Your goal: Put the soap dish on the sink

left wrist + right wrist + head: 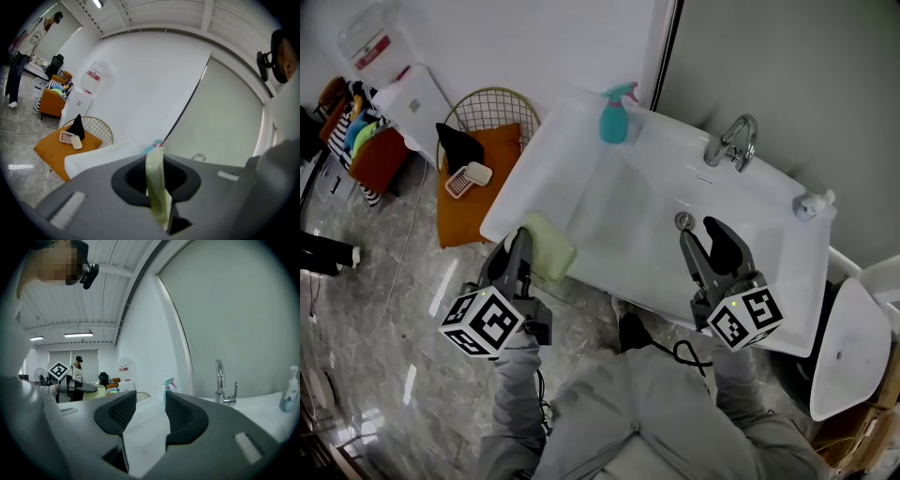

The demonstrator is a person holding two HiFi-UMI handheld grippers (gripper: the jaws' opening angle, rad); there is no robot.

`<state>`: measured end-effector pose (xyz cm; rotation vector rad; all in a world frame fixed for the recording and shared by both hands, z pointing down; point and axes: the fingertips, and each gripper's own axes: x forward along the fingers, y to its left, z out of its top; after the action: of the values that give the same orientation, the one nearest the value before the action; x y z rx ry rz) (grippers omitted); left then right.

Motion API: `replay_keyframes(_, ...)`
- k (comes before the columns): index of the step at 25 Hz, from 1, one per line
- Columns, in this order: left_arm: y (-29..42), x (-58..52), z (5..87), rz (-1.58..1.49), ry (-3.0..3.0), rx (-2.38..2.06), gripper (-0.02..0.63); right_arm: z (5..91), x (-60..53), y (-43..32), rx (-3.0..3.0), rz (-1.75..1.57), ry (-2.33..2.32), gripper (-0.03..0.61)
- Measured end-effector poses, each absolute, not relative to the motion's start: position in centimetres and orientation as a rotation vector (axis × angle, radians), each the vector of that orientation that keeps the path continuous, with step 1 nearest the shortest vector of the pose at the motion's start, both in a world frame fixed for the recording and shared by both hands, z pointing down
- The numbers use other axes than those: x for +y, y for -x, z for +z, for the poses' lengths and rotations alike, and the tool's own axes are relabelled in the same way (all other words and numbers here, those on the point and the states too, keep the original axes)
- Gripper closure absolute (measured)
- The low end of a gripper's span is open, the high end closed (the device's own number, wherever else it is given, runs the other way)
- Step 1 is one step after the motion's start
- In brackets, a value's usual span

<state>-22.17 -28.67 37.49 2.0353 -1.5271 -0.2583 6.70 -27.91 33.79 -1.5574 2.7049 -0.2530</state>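
My left gripper (pixel 521 240) is shut on a pale green soap dish (pixel 549 247), held at the front left corner of the white sink (pixel 581 131). In the left gripper view the soap dish (pixel 156 187) stands edge-on, pinched between the jaws of the left gripper (pixel 157 177). My right gripper (pixel 709 231) hovers over the basin near the drain (pixel 682 220), its jaws apart. In the right gripper view nothing lies between the fingers of the right gripper (pixel 150 412), and the sink's white surface (pixel 145 441) shows through the gap.
A teal spray bottle (pixel 616 113) stands on the sink's back left rim, a chrome faucet (pixel 733 141) at the back, a small pump bottle (pixel 811 203) at the right. Left of the sink, a wire chair (pixel 492 108) holds an orange cushion (pixel 459 220) with a pink basket (pixel 461 181).
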Motion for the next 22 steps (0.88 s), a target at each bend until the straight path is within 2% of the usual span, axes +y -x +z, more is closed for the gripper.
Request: replay_keyframes(22,22.3,-46.6,48.6,-0.015,-1.884,-1.543,0.528,38.3,-37.2,-7.3,2.753,-0.437,1.554,0.4)
